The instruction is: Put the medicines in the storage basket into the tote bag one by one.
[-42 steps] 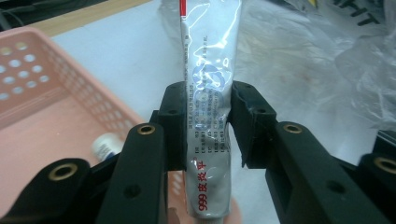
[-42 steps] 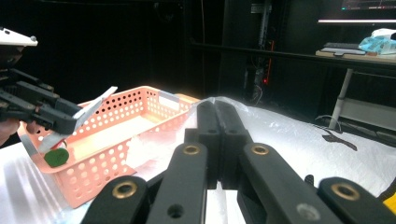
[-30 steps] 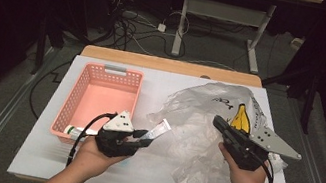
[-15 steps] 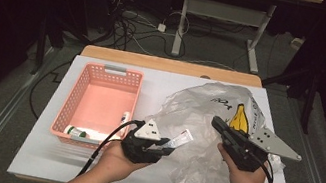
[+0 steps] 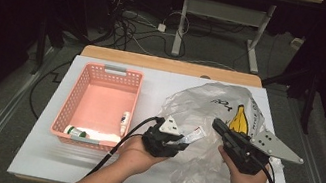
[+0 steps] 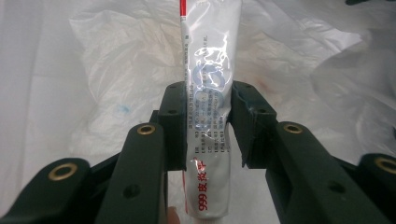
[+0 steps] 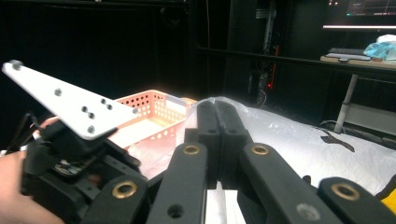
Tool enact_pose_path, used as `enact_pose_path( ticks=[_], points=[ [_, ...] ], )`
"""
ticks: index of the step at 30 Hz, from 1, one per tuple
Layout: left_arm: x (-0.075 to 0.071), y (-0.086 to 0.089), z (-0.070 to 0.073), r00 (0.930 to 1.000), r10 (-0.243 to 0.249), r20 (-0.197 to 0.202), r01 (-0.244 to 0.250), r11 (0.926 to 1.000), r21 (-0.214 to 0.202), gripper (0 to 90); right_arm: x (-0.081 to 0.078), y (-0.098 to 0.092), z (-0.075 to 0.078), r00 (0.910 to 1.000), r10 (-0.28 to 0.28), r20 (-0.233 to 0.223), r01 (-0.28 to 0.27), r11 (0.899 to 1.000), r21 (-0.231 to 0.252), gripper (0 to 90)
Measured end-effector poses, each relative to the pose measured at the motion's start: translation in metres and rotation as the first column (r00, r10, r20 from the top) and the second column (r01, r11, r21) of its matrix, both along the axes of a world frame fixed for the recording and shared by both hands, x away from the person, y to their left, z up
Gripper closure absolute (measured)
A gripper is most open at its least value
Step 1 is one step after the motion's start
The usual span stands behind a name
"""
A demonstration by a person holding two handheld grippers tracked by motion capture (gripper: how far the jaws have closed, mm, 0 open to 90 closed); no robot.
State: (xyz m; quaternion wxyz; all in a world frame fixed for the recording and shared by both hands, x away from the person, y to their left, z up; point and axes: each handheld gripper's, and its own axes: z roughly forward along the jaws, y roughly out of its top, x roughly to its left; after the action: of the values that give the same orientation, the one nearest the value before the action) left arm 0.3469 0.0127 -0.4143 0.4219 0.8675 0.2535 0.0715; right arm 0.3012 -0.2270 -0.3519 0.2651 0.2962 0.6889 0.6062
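Note:
My left gripper (image 5: 182, 139) is shut on a silver-white ointment tube (image 5: 196, 135) with red lettering, held over the near left side of a crumpled clear plastic bag (image 5: 199, 103). In the left gripper view the tube (image 6: 210, 70) stands up between the pads of the left gripper (image 6: 208, 93), with the bag (image 6: 116, 70) behind it. My right gripper (image 5: 216, 123) sits at the bag's middle with its jaws pressed together. In the right gripper view those jaws (image 7: 217, 109) are shut; whether they pinch bag film I cannot tell.
A pink basket (image 5: 67, 105) stands at the left of the white table and holds a small tube (image 5: 124, 117), a green-capped bottle (image 5: 75, 132) and a white tube (image 5: 104, 136). The bag carries a yellow banana print (image 5: 238, 119). Cables trail from both grippers toward the front edge.
My left gripper has moved right, from the basket's front corner to the bag, carrying the tube. The right gripper has stayed in place.

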Motion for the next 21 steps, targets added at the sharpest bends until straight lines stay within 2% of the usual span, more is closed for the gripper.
enact_pose_path(
  ticks=[4,5,6,9,10,11,14,17,21],
  points=[
    [0.007,-0.012,-0.003,0.9999,-0.004,0.015,0.004,0.9999,0.011,66.2,0.0,-0.002,-0.001,1.0,-0.006,0.007,0.006,1.0,0.002,90.0],
    [0.008,-0.015,-0.004,0.9998,-0.002,0.018,0.002,1.0,0.007,66.2,-0.001,-0.003,-0.001,0.9999,-0.011,-0.008,0.011,1.0,0.008,90.0],
    [0.01,-0.018,-0.005,0.9997,-0.002,0.022,0.001,1.0,0.004,66.2,0.0,-0.004,-0.002,0.9999,-0.01,0.0,0.01,1.0,0.002,90.0],
    [0.017,-0.026,-0.009,0.9994,0.012,0.033,-0.011,0.9999,-0.011,66.2,0.0,-0.005,-0.004,0.9998,-0.016,-0.015,0.016,1.0,0.01,90.0],
    [0.019,-0.029,-0.011,0.9993,0.019,0.031,-0.019,0.9997,-0.013,66.2,0.001,-0.006,-0.005,0.9998,-0.016,-0.009,0.016,1.0,0.003,90.0],
    [0.023,-0.032,-0.014,0.9995,0.02,0.025,-0.019,0.9996,-0.019,66.2,0.001,-0.006,-0.005,0.9996,-0.019,-0.022,0.02,1.0,0.014,90.0],
    [0.029,-0.039,-0.022,0.9993,0.02,0.033,-0.02,0.9998,-0.003,66.1,0.001,-0.006,-0.007,0.9995,-0.021,-0.024,0.021,1.0,0.007,90.0],
    [0.035,-0.044,-0.031,0.9994,0.027,0.023,-0.027,0.9996,0.008,66.1,0.003,-0.008,-0.008,0.9994,-0.025,-0.025,0.025,1.0,0.006,90.0],
    [0.04,-0.05,-0.04,0.9992,0.037,0.018,-0.037,0.9993,0.007,66.0,0.005,-0.009,-0.011,0.9988,-0.032,-0.037,0.032,0.999,0.002,90.0]
  ],
)
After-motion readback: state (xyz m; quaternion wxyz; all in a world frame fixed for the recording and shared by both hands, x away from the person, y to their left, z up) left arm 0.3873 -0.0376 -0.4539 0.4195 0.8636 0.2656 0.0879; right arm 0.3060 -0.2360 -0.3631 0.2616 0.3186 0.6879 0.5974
